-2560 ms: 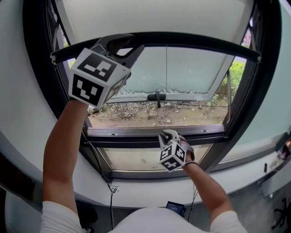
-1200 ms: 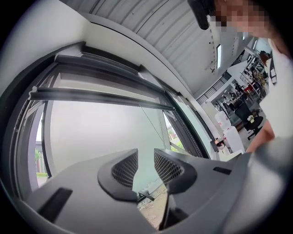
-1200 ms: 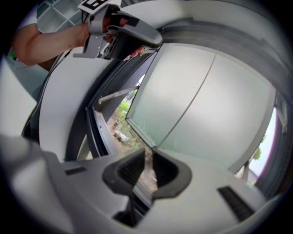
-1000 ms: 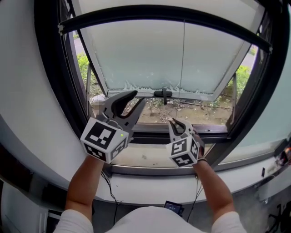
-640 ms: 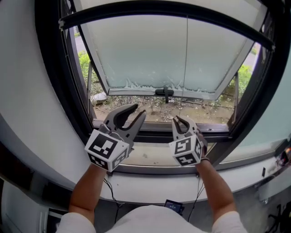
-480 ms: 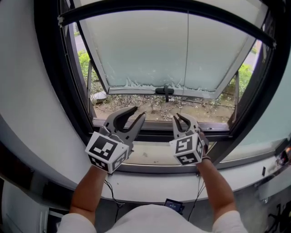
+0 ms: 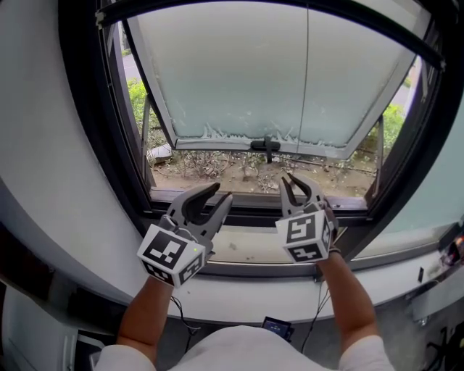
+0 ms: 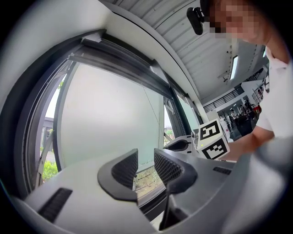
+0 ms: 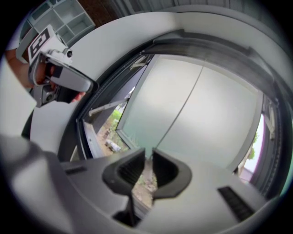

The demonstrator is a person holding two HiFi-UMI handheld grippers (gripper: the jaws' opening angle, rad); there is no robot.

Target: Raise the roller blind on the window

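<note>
- The roller blind's dark bottom bar [image 7: 123, 11] runs along the top edge of the window opening, so nearly the whole opening is uncovered.
- Neither gripper touches the bar; both hover well below it, near the window's lower edge.
- The left gripper [image 7: 222, 191] [image 8: 145, 157] is released, its jaws clearly apart with only open air between them, over the left half of the sill [image 7: 239, 248].
- The right gripper [image 7: 290, 180] [image 9: 149, 153] is also released, its jaws a narrow gap apart and holding nothing, over the right half of the sill.
- Behind them, the frosted sash [image 7: 232, 80] tilts outward from the dark window frame [image 7: 87, 116], with a dark handle [image 7: 267, 145] at the middle of its bottom edge.
- Under the sash lie bare ground [image 7: 239, 170] and green bushes [image 7: 138, 98].
</note>
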